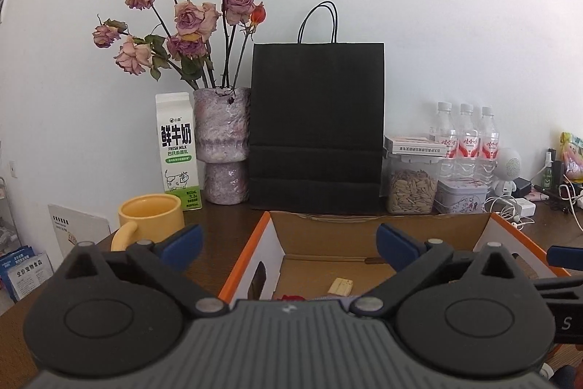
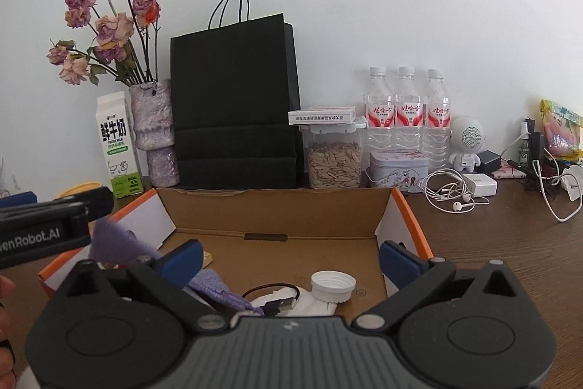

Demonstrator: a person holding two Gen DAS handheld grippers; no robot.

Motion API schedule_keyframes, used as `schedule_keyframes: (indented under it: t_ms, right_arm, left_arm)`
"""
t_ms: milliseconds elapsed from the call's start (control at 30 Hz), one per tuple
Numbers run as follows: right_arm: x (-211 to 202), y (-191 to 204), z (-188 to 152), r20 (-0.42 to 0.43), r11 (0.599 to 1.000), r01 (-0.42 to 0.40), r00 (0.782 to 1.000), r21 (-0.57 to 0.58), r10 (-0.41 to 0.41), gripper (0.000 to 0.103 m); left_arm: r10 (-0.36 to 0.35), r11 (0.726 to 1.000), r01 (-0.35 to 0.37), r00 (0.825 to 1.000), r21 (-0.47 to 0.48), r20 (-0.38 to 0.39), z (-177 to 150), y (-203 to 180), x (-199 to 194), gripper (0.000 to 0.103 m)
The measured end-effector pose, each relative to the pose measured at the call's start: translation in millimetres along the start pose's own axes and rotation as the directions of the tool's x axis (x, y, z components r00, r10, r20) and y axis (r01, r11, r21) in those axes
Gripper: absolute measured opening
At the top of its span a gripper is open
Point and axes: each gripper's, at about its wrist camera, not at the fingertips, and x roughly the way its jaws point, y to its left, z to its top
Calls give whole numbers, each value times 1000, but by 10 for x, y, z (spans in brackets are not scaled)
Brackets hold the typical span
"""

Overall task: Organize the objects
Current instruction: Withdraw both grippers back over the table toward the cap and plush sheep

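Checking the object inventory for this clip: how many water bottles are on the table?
3, upright in a row against the wall: left bottle, middle bottle, right bottle, behind the tin. None seem hidden.

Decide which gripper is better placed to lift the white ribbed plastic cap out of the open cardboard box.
Right, probably. The right gripper stands open directly before the white ribbed plastic cap in the open cardboard box; the left wrist view does not show it.

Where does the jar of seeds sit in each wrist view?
Left wrist: jar of seeds right of centre, beside the black paper bag.
Right wrist: jar near centre, right of the bag.
Shared landmark: the bag, directly left of the jar.
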Motion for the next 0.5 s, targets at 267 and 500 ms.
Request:
schedule_keyframes:
  t_ms: [267, 500]
  right_arm:
    - [-173, -12, 5, 41, 1000, 2, 999, 5, -2, 103]
    - [-516, -16, 27, 119, 1000, -2, 993, -10, 4, 103]
  left_arm:
    - [-6, 999, 7, 999, -34, 32, 7, 120, -173, 103]
    - [-3, 998, 8, 997, -68, 75, 48, 273, -455, 103]
